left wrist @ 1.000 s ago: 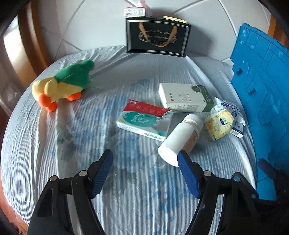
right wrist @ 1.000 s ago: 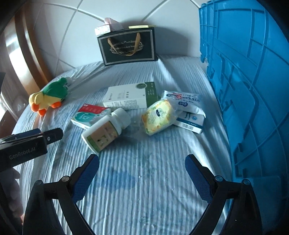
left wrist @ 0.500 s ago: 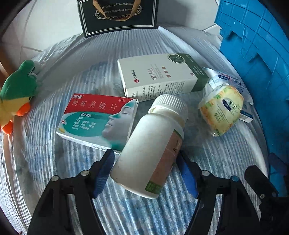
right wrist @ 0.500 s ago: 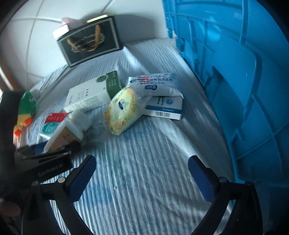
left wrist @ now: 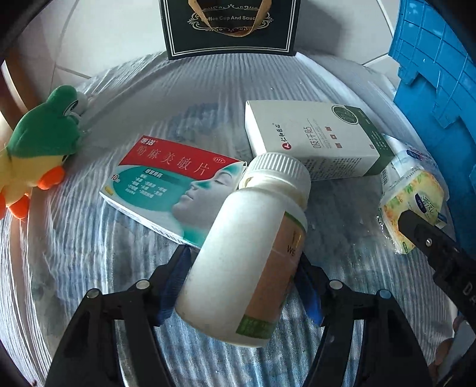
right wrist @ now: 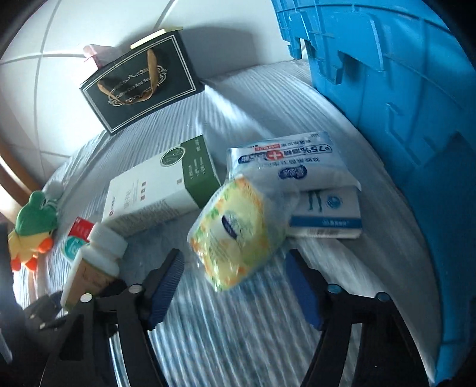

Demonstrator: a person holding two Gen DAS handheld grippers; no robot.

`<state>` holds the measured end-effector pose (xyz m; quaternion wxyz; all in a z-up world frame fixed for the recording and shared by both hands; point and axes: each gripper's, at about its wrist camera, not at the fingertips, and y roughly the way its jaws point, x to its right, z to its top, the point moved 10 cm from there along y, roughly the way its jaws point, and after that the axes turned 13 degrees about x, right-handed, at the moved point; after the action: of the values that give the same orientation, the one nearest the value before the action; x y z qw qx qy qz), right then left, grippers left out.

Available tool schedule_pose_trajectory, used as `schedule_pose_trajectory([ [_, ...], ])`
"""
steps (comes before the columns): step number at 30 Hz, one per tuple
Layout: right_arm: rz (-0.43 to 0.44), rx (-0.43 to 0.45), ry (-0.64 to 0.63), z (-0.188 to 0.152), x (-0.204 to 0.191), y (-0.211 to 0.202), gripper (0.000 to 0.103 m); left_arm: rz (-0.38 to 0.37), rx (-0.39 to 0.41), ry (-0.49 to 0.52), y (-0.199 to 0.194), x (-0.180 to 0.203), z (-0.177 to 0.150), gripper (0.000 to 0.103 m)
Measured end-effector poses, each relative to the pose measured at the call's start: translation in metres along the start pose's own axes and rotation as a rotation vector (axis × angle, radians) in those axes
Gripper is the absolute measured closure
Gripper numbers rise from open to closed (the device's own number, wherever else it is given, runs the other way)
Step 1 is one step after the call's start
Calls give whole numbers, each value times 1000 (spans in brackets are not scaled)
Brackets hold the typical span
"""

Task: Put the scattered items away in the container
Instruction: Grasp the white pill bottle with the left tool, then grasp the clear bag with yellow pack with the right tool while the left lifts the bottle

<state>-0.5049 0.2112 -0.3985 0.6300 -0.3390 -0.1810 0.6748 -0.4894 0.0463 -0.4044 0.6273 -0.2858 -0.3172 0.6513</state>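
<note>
Left wrist view: a white pill bottle (left wrist: 253, 238) lies on its side with its ribbed cap pointing away, and the left claw (left wrist: 241, 288) has it by the lower body. The claw is about half open, with one blue pad against each side of the bottle. The bottle's shoulder overlaps the near corner of a flat red and teal medicine box (left wrist: 175, 181). Its cap lies just in front of a white and green carton (left wrist: 312, 140).

Right wrist view: the right claw (right wrist: 235, 290) has just been closing and now stands about half open. The near end of a yellow tissue pack (right wrist: 235, 229) sits between its jaws, with a gap showing on each side, so nothing is gripped. The pack is tilted, and its far end leans on a soft pack of wipes (right wrist: 285, 166). The wipes pack lies on top of a white and blue box (right wrist: 327, 214).

These things are clustered toward the right side of the striped counter (left wrist: 89, 253). The blue plastic crate (right wrist: 401, 119) stands along the right edge, just beside the wipes and the box under them. None of the things is inside it. A green and yellow plush toy (left wrist: 38, 148) lies near the left edge, well apart from the cluster. A black gift bag (left wrist: 232, 26) with gold handles stands upright at the far edge against a white tiled wall.
</note>
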Motion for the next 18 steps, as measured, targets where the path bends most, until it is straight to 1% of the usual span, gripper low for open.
schedule_pose_trajectory([
  [3,2,-14,18,-2,0,13,39,5,7,-6,3,0,1,31],
  [6,-10,7,-7,1,0,15,39,11,22,-13,3,0,2,30],
  [10,-7,14,-35,3,0,20,39,7,44,-12,4,1,3,30],
  [11,-13,18,-43,4,2,20,45,7,49,-9,5,2,4,30],
  [12,-19,23,-55,4,3,20,66,7,52,-6,5,2,4,30],
  [13,-4,20,-59,3,2,21,80,5,52,-4,5,2,3,30],
  [14,22,11,-59,2,-1,21,89,3,48,-4,5,2,3,30],
  [15,30,8,-72,1,-4,20,90,0,40,-9,4,2,2,30],
  [16,32,11,-93,1,-6,17,91,0,41,-14,2,1,1,36],
  [18,57,17,-111,-2,-13,8,92,-15,49,-43,-5,0,-2,43],
])
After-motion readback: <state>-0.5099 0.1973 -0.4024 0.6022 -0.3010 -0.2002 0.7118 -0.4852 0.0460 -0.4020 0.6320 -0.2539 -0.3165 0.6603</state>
